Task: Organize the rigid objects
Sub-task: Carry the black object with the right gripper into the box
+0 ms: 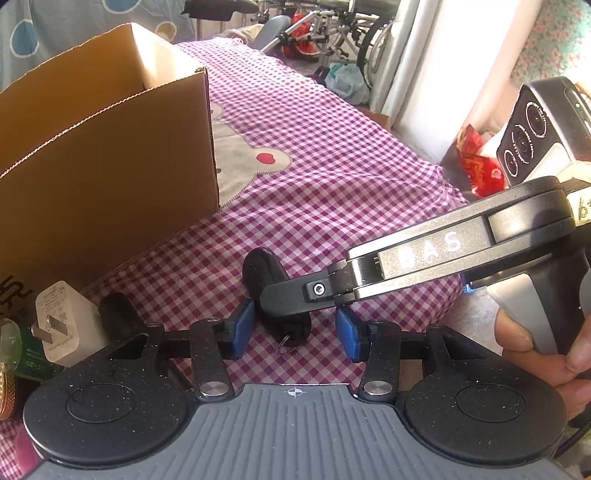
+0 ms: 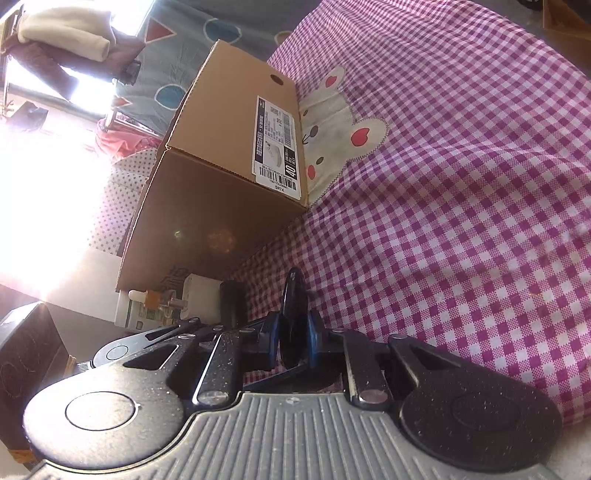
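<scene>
A black key fob (image 1: pixel 260 271) with a small ring lies on the purple checked cloth (image 1: pixel 332 177). My right gripper (image 2: pixel 293 341) is shut on the fob (image 2: pixel 293 310), its blue pads pressing both flat sides; in the left wrist view it reaches in from the right (image 1: pixel 284 295). My left gripper (image 1: pixel 295 334) is open and empty, its blue pads either side of the fob's ring end, not touching. An open cardboard box (image 1: pixel 103 147) stands at the left, also in the right wrist view (image 2: pixel 221 192).
A white charger plug (image 1: pixel 62 325), a black cylinder (image 1: pixel 116 306), a green bottle (image 1: pixel 22 350) and a gold item (image 1: pixel 5 391) sit beside the box. A dropper bottle (image 2: pixel 155 299) lies near the charger (image 2: pixel 197 299). Wheelchairs stand beyond the bed (image 1: pixel 325 29).
</scene>
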{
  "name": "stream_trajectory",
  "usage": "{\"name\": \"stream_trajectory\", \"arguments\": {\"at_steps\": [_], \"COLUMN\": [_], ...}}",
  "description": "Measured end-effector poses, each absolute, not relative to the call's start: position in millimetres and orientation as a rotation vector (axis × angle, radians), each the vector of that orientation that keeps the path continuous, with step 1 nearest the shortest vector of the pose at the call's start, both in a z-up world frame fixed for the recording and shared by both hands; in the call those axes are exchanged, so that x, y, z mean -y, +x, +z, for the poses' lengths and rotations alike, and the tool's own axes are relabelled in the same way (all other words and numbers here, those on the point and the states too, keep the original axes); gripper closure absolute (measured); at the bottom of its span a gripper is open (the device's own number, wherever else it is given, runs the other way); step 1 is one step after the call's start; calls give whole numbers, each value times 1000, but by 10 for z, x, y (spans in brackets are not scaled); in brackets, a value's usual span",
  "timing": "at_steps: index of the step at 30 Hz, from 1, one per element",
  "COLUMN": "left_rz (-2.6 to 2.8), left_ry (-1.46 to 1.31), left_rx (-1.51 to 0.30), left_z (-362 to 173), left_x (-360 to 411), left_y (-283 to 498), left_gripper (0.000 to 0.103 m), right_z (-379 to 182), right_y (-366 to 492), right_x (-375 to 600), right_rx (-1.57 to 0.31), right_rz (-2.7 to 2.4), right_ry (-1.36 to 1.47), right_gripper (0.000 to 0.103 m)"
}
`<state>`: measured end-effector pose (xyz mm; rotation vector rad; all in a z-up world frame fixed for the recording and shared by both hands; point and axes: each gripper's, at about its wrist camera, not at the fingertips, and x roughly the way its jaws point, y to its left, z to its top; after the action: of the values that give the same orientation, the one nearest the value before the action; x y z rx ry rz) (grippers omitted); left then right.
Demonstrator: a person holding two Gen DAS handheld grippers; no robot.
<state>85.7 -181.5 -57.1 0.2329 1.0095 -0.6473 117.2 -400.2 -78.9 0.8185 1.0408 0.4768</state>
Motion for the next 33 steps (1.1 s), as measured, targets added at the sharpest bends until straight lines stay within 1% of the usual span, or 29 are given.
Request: {"name": "stream_trajectory", "arguments": {"at_steps": [6, 11, 18, 24, 28, 31, 33], "left_rz": [-640, -630, -578, -450, -370, -316, -263], "left_ry": [252, 251, 223, 193, 133, 98, 85], "left_rx": [-979, -917, -776, -684, -709, -751, -794], "left_z": [-478, -263, 269, 762, 891, 829, 720], "left_x": [1802, 1725, 1419, 963, 605, 370, 224], "left_y": [762, 622, 506, 668, 994, 1330, 1573], "left_gripper": [56, 56, 56, 56, 56, 56, 56], "right_z": [-723, -497, 122, 663, 835, 800, 678], "right_y": [1108, 1016, 1047, 1482, 2012, 2455, 2762], "right_x": [3953, 3899, 3634, 3158, 2683, 2369, 2167], "right_rx": [-1014, -972, -851, -775, -811, -895, -977], "right_rz": [479, 491, 564, 710, 801, 839, 856], "right_ry": [822, 807, 744, 672, 641, 659, 691], "right_gripper": [85, 85, 85, 85, 86, 86, 86]}}
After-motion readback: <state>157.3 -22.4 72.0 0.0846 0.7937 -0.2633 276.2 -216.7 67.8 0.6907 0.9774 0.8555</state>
